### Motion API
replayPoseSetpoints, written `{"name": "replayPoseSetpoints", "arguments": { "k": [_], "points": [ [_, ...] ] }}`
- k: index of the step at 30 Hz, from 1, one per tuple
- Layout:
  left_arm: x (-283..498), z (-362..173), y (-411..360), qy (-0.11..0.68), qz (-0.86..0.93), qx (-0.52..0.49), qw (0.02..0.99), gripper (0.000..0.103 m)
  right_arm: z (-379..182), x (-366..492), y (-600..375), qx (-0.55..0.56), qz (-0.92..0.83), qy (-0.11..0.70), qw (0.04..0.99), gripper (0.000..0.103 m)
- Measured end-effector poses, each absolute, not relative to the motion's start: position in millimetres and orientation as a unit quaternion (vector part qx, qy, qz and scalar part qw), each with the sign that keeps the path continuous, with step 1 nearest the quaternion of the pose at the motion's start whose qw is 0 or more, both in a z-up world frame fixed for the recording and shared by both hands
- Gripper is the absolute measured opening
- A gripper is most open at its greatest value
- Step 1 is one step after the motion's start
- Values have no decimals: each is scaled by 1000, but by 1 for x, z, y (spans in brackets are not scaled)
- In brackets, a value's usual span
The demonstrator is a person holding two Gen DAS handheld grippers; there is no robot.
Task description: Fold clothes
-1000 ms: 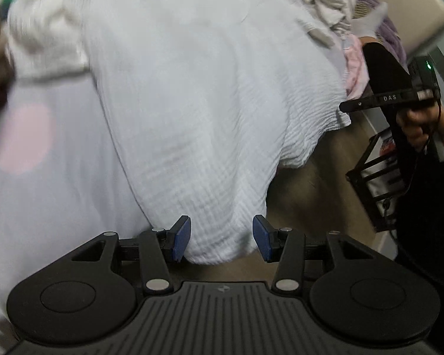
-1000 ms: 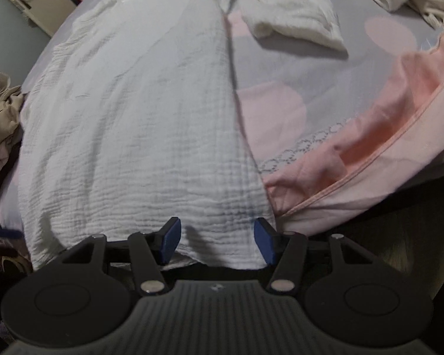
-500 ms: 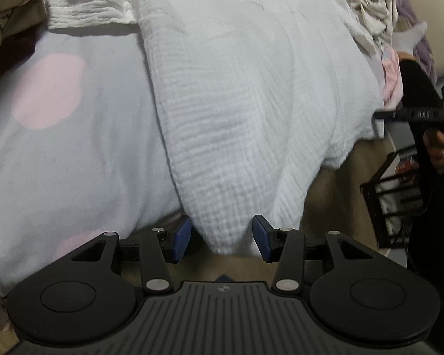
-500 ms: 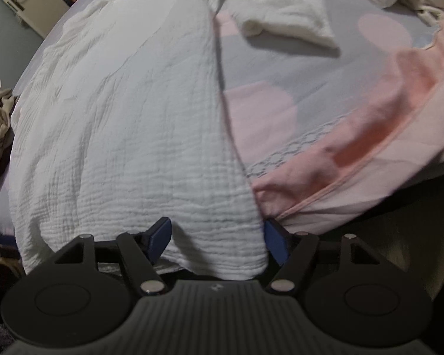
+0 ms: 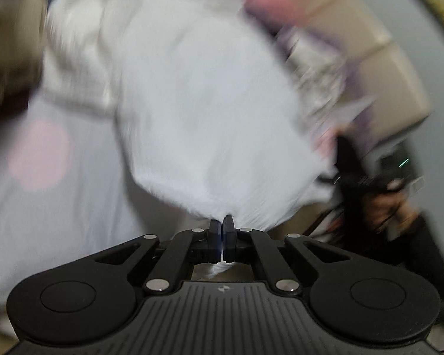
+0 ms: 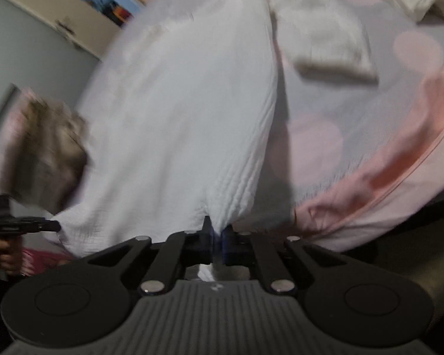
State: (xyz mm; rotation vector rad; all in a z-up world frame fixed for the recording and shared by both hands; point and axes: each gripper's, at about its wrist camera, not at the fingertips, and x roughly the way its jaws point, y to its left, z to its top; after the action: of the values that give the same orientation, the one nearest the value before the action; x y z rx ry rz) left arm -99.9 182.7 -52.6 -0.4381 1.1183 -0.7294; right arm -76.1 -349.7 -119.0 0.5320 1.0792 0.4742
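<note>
Both views were dim and soft, lit by weak indoor light with no glare. Motion blur smeared the white garment (image 5: 210, 112) in the left wrist view, worst toward the right edge, where shapes dissolved into streaks. The right wrist view was a little sharper: the garment's crinkled weave showed near its lower hem, above a dark shadow cast on the bedsheet (image 6: 325, 112). Fisheye distortion bent both scenes at the rims. Only the near gripper bodies stayed crisp.
</note>
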Motion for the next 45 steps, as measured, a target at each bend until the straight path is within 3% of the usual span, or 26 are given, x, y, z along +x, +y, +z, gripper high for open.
{"name": "replayPoseSetpoints", "arguments": {
  "k": [3, 6, 11, 16, 23, 25, 27, 28, 30, 32, 36, 40, 45],
  "points": [
    [-100, -20, 202, 465, -365, -233, 772, 0, -71, -80, -388, 279, 225, 464, 810, 6],
    [-104, -19, 195, 472, -395, -229, 754, 0, -38, -83, -409, 283, 230, 444, 819, 6],
    [-110, -21, 181, 492, -438, -214, 722, 0, -67, -83, -401, 240, 220, 495, 806, 6],
    [-113, -53, 161, 579, -401, -146, 695, 0, -97, -83, -392, 195, 208, 544, 789, 6],
    [-116, -33, 175, 530, -477, -213, 668, 0, -90, -80, -403, 241, 287, 517, 770, 6],
    [-115, -40, 172, 553, -463, -168, 672, 0, -95, -78, -405, 229, 265, 532, 771, 6],
    [-114, -51, 166, 589, -431, -94, 677, 0, -110, -72, -398, 170, 219, 573, 771, 11],
    [-114, -57, 163, 605, -414, -57, 678, 0, -112, -68, -396, 149, 205, 580, 774, 19],
    [-113, -68, 156, 634, -377, 18, 675, 0, -108, -60, -395, 128, 196, 570, 787, 20],
    [-111, -76, 150, 652, -342, 86, 672, 0, -104, -52, -395, 107, 186, 561, 800, 41],
    [-81, -66, 121, 614, -334, 133, 703, 0, -95, -26, -396, 79, 162, 540, 822, 45],
    [-41, -58, 82, 564, -343, 153, 735, 17, -98, 28, -398, 82, 143, 523, 836, 45],
    [10, -48, 34, 499, -353, 177, 771, 29, -121, 95, -391, 85, 126, 492, 857, 45]
  ]
}}
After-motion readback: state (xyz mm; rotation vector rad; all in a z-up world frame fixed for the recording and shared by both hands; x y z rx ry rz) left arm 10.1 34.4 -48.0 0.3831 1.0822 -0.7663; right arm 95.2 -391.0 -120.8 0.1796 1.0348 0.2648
